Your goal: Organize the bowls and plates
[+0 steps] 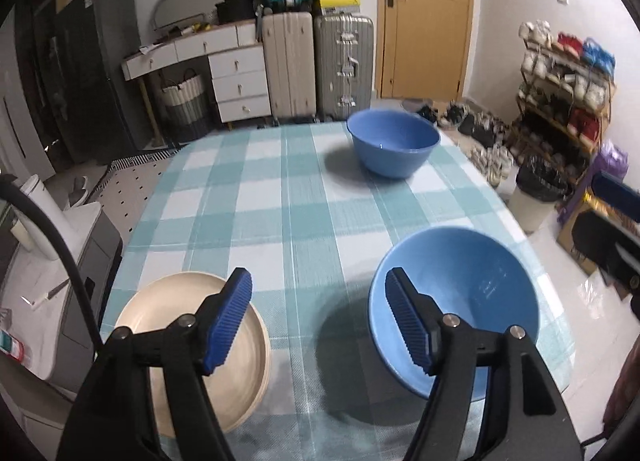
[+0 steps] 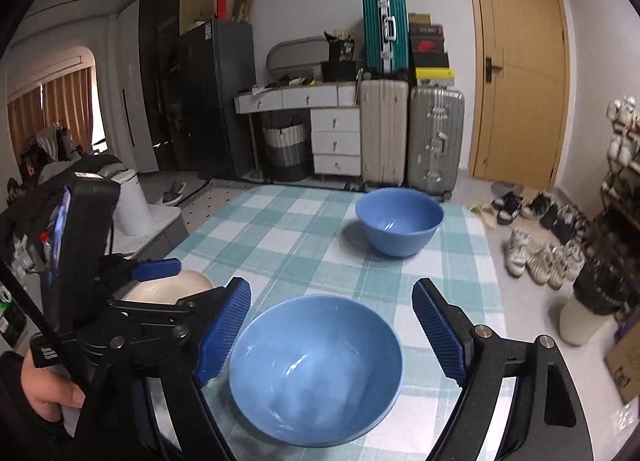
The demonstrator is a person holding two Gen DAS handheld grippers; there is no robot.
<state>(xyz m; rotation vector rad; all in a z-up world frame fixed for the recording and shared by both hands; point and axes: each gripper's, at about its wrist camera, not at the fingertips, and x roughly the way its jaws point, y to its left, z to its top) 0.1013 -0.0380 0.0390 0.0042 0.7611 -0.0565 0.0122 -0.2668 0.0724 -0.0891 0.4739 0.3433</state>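
While the checked tablecloth [image 1: 248, 197] carries everything, the near blue bowl [image 2: 316, 369] sits empty at its front edge, the cream plate [image 1: 168, 301] to its left, also empty. A second blue bowl [image 1: 394, 141] stands empty, well apart at the far side. Right gripper [image 2: 332, 325] hangs spread wide around the near bowl, gripping nothing; left gripper [image 1: 318, 317] gapes over cloth between plate and bowl.

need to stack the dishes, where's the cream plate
In the left wrist view, the cream plate sits at the table's near-left corner, left of the near blue bowl.
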